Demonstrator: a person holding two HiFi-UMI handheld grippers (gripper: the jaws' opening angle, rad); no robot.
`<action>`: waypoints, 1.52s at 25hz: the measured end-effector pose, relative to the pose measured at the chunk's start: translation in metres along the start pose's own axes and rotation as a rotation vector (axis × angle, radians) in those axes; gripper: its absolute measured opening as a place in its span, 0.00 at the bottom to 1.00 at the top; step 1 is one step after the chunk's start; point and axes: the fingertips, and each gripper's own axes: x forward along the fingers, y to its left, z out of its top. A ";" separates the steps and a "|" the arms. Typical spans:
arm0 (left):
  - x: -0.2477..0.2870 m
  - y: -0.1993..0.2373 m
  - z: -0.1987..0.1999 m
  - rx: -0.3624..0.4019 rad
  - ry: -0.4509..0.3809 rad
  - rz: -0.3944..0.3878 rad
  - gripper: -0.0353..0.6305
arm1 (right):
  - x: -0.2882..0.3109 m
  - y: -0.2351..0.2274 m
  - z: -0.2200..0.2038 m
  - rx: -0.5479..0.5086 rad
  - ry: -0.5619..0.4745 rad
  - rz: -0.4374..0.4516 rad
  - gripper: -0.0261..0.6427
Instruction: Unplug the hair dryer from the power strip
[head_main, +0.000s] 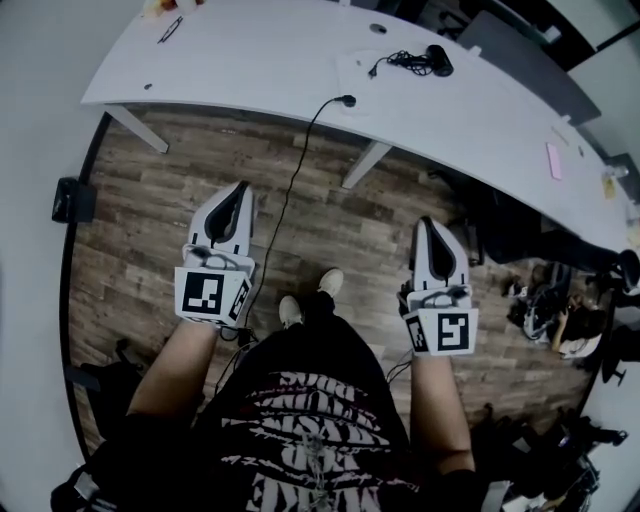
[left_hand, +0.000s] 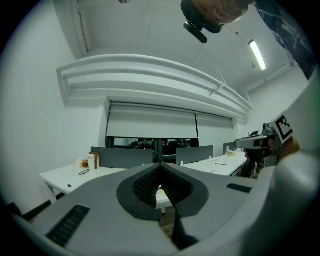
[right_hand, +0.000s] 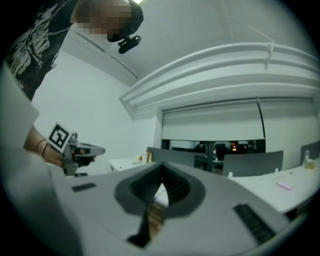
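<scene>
The black hair dryer (head_main: 438, 60) lies on the far side of the white curved table (head_main: 250, 70), with its bundled cord (head_main: 405, 62) beside it on a pale flat patch. A black plug end (head_main: 347, 100) sits near the table's front edge, and its thin cable (head_main: 290, 190) drops to the wooden floor. I cannot make out the power strip clearly. My left gripper (head_main: 240, 186) and right gripper (head_main: 427, 222) are held level over the floor, well short of the table. Both are shut with nothing in them (left_hand: 161, 164) (right_hand: 161, 176).
A black box (head_main: 75, 200) stands on the floor at the left. Glasses (head_main: 170, 28) and a pink item (head_main: 554, 160) lie on the table. White table legs (head_main: 365, 165) stand ahead. Bags and shoes (head_main: 545, 300) crowd the floor at the right. My feet (head_main: 305, 300) are between the grippers.
</scene>
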 end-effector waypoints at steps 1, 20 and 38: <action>0.003 0.001 -0.003 -0.002 0.005 0.003 0.09 | 0.001 -0.003 -0.003 0.005 0.006 0.001 0.08; 0.077 -0.005 0.000 -0.021 -0.008 0.036 0.09 | 0.056 -0.061 -0.014 0.007 0.005 0.042 0.08; 0.129 -0.021 0.035 0.013 -0.048 0.104 0.09 | 0.085 -0.099 0.001 0.031 -0.055 0.151 0.08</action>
